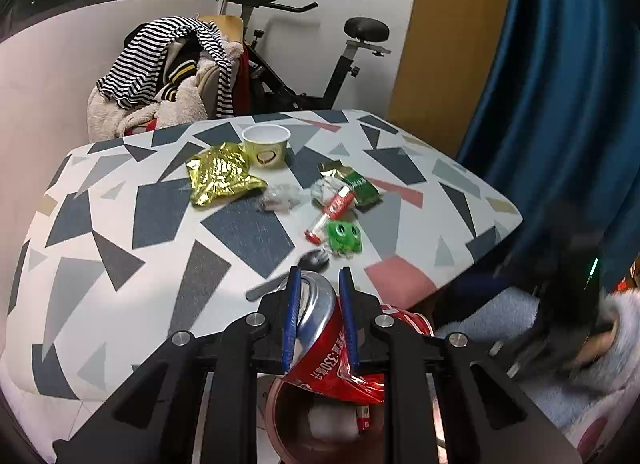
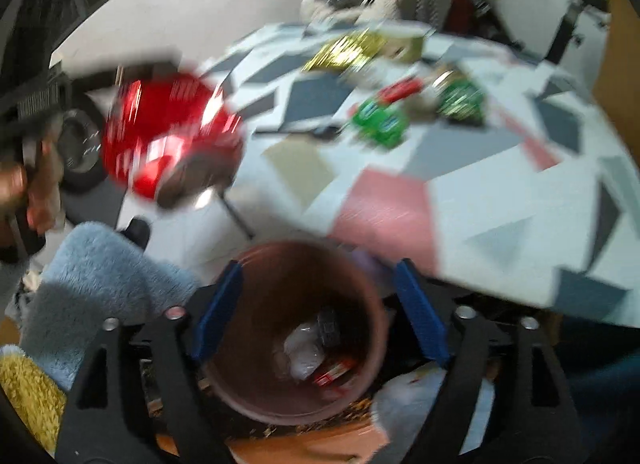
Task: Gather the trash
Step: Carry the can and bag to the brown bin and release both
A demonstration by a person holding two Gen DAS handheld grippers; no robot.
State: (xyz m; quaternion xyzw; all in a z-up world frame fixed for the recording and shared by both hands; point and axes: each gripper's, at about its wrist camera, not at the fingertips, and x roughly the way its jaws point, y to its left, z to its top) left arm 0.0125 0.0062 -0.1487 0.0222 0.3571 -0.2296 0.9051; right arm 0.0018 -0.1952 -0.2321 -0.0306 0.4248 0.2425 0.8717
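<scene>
crushed red can [image 1: 320, 336] sits clamped in the left gripper [image 1: 320, 284] above the brown bin [image 2: 296, 328]; right gripper [image 2: 320, 304] gapes empty.

Crushed red can [image 1: 324, 340]: clamped between blue pads, tilted above the brown bin [image 2: 296, 328]. Bin: round, open, holding wrappers. On the worktop [image 1: 120, 224]: gold foil bag [image 1: 222, 180], paper cup [image 1: 265, 145] upright, green packet [image 1: 358, 184], green wrapper [image 1: 343, 237], red tube [image 1: 334, 210].
</scene>
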